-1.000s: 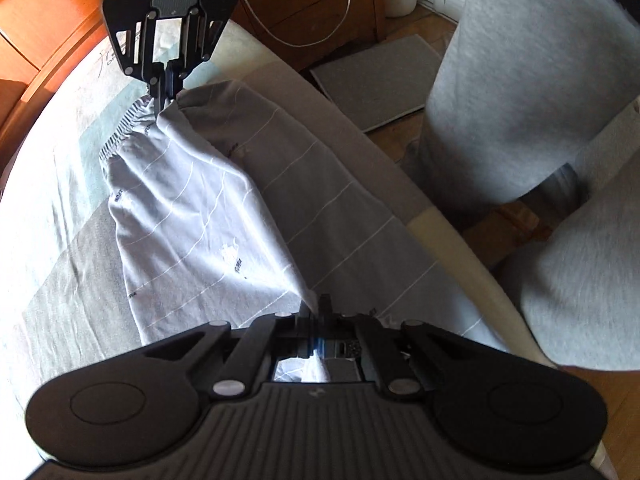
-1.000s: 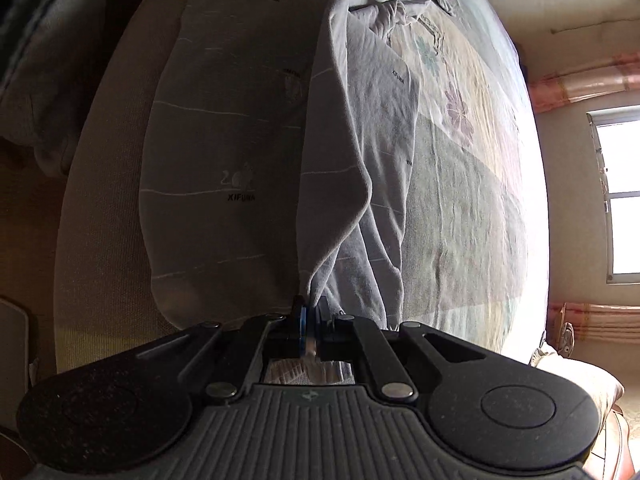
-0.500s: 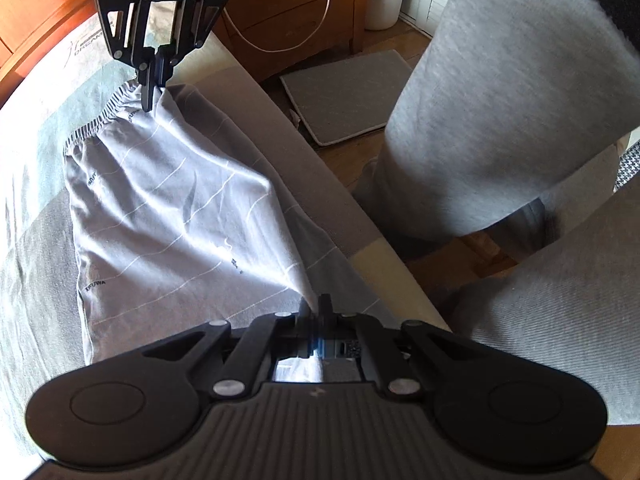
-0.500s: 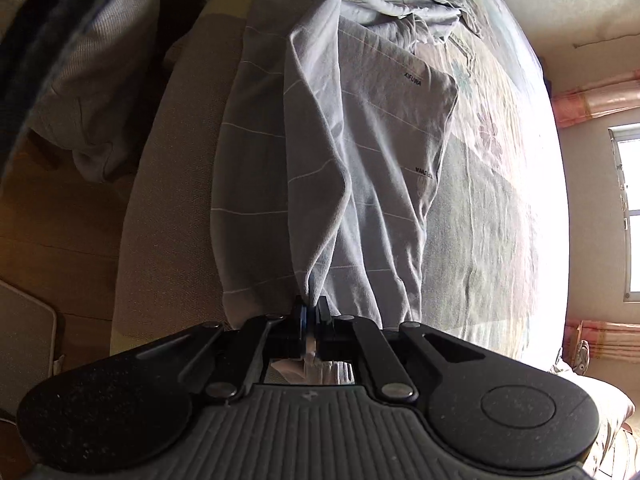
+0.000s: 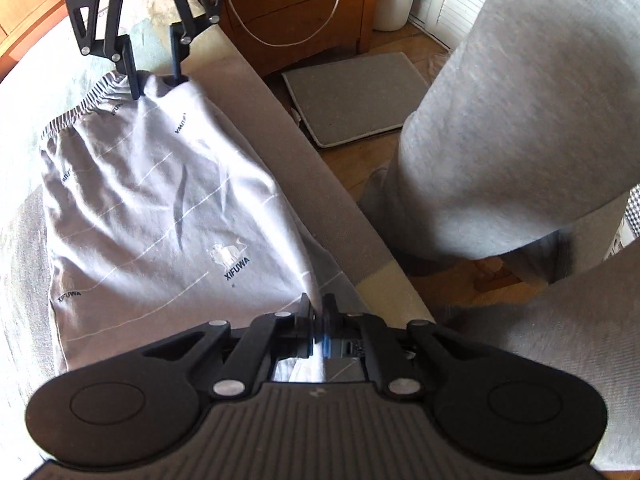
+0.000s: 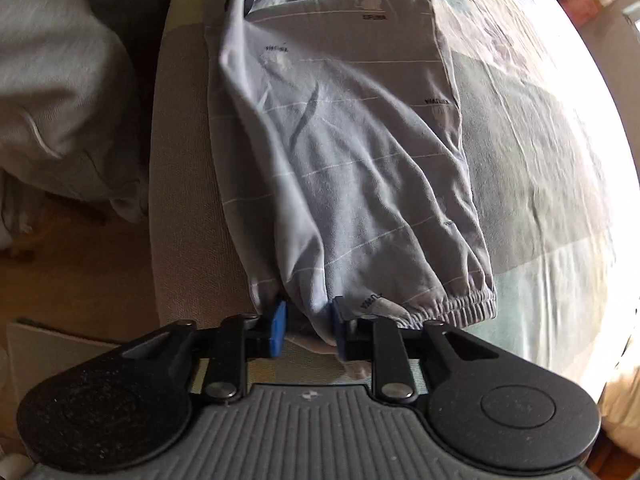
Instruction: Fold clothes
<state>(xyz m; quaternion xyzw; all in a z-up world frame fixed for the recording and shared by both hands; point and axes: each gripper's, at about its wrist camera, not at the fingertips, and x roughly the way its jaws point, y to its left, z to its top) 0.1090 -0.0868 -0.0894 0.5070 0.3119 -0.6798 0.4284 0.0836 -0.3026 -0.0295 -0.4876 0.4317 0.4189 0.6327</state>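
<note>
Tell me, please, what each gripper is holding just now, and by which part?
The left gripper pinches the shorts by their hem-end corner. The right gripper is opening at the waistband corner; its pads no longer press the cloth.

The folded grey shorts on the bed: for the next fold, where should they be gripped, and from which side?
Probably the elastic waistband of the shorts: a thick gathered edge lying flat on the bed. Come from above, pinching its two corners; the right gripper, jaws opening, is already there.

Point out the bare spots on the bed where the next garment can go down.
Bare patterned bedspread lies beyond the folded grey striped shorts, toward the bright window side. A narrow beige mattress edge stays bare on the floor side. Crowded: both ends of the shorts, at the jaws.
</note>
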